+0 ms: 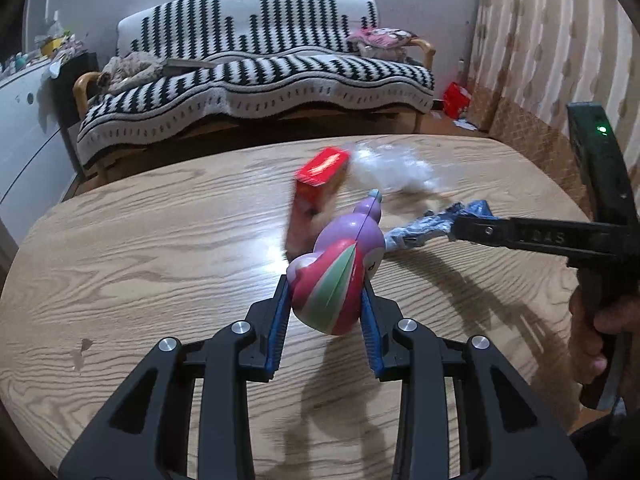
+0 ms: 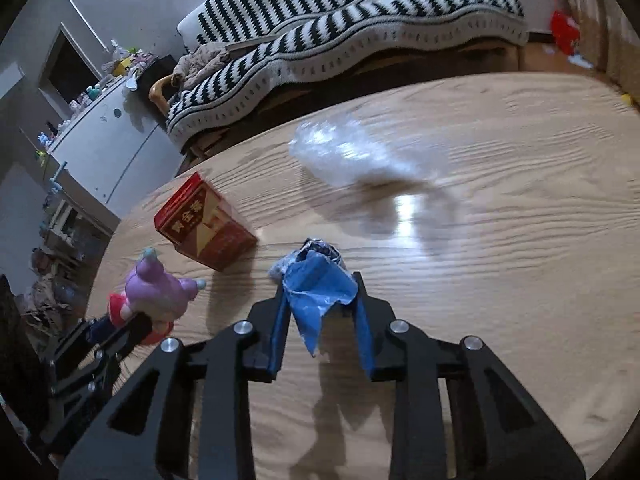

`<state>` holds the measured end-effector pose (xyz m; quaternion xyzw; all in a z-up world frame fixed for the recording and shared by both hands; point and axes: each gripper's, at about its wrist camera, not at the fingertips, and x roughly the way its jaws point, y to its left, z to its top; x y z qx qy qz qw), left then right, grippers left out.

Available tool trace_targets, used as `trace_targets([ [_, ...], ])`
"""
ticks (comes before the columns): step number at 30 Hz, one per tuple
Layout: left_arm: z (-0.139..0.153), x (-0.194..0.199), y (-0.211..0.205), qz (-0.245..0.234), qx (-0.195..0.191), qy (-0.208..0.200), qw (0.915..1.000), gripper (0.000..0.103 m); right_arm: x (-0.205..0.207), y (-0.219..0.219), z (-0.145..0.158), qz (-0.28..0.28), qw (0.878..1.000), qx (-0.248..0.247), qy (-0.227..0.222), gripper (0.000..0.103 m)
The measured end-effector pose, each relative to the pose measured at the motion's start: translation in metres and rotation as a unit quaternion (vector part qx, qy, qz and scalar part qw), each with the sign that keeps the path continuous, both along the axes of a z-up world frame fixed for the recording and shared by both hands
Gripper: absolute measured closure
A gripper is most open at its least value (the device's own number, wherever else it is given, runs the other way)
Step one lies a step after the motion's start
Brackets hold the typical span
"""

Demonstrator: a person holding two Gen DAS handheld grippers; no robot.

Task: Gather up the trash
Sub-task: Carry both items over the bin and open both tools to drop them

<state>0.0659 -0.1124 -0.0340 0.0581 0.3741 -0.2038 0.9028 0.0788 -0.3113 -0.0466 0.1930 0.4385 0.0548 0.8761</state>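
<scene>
- Left wrist view: the left gripper (image 1: 326, 300) clamps a purple and pink toy figure (image 1: 340, 276) between its blue pads, lifted clear of the wooden table (image 1: 140, 248), with its shadow on the wood below.
- Beyond the toy stands a red carton (image 1: 316, 188), blurred, and next to it, to the right, lies a clear plastic bag (image 1: 392, 170).
- From the right edge, the right gripper (image 1: 456, 228), held in a person's hand (image 1: 600, 328), pinches a crumpled blue wrapper (image 1: 420, 226) just right of the toy.
- The table is oval, pale oak-grained and glossy, with a small dark stain (image 1: 82, 350) near its left edge.
- Behind it stands a wooden-armed sofa (image 1: 256, 64) under a black-and-white zigzag throw; a white cabinet (image 1: 24, 132) is at left, a patterned curtain (image 1: 560, 40) at right, and a red bag (image 1: 456, 98) lies on the floor.
- Right wrist view: the right gripper (image 2: 322, 300) is closed on the blue wrapper (image 2: 316, 292), which hangs between its blue pads just above the table (image 2: 520, 260).
- The red carton (image 2: 204, 222) lies on its side up and to the left; the plastic bag (image 2: 348, 152) lies farther off, blurred.
- At lower left the left gripper (image 2: 132, 320) holds the toy figure (image 2: 156, 292).
- The sofa (image 2: 352, 20) and a cluttered white cabinet (image 2: 108, 144) fill the background.
</scene>
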Motion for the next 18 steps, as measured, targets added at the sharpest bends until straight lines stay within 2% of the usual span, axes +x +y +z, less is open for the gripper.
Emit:
trace_targets([
  [4,0.008,-0.009,-0.034,-0.024,-0.008,-0.004,0.9997,0.071,-0.036,-0.031,0.015,-0.017,0.999,-0.039,0.000,0.074],
  [10,0.018,-0.029,-0.106,-0.074,-0.017,-0.007,0.9971,0.071,-0.104,-0.096,0.036,-0.059,0.995,-0.083,-0.010,0.074],
  [18,0.023,-0.076,-0.225,-0.164,-0.027,0.001,0.9861,0.071,-0.211,-0.196,0.052,-0.150,0.983,-0.103,-0.019,0.074],
])
